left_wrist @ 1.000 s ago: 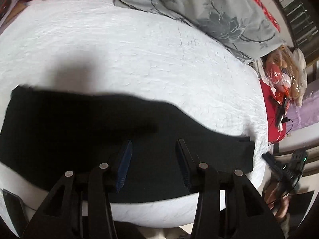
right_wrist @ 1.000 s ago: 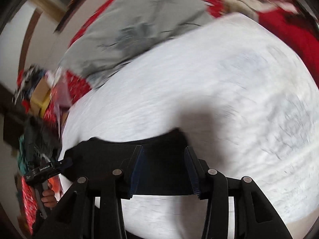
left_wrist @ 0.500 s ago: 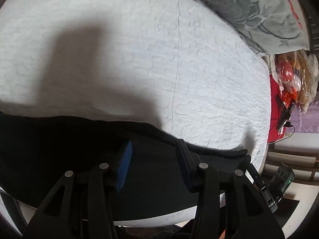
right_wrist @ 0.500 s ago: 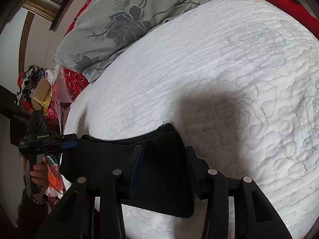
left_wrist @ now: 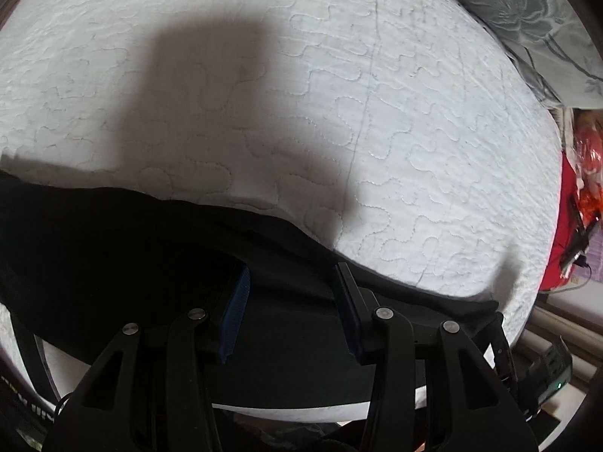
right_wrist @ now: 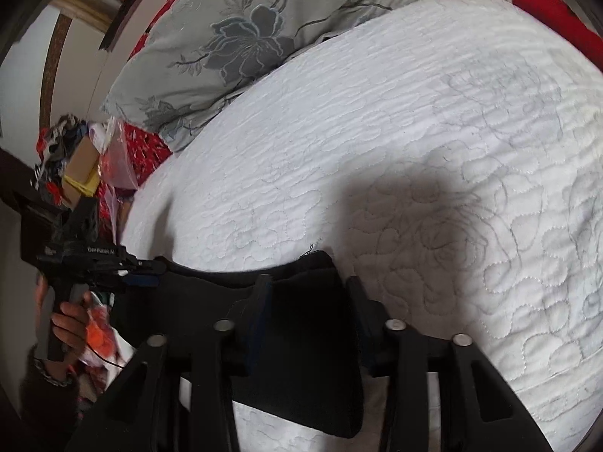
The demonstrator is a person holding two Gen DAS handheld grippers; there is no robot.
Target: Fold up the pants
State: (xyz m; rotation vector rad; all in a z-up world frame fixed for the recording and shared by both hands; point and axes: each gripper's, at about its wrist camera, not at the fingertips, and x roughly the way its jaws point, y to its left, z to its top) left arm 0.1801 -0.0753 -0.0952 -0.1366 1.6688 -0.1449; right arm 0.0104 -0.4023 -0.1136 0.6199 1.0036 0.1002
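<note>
Lying flat near the front edge of the white quilted bed, the black pants are stretched sideways as a long band. The left gripper is held low over the cloth with jaws spread and nothing between the pads. The right gripper is poised over one end of the pants, jaws likewise released. A slip is judged possible: if the jaws are closed on the top layer only, the layers could be pulled apart and the fold left uneven. Cloth near the edge could also be dragged off the bed. A grey pillow lies well apart.
</note>
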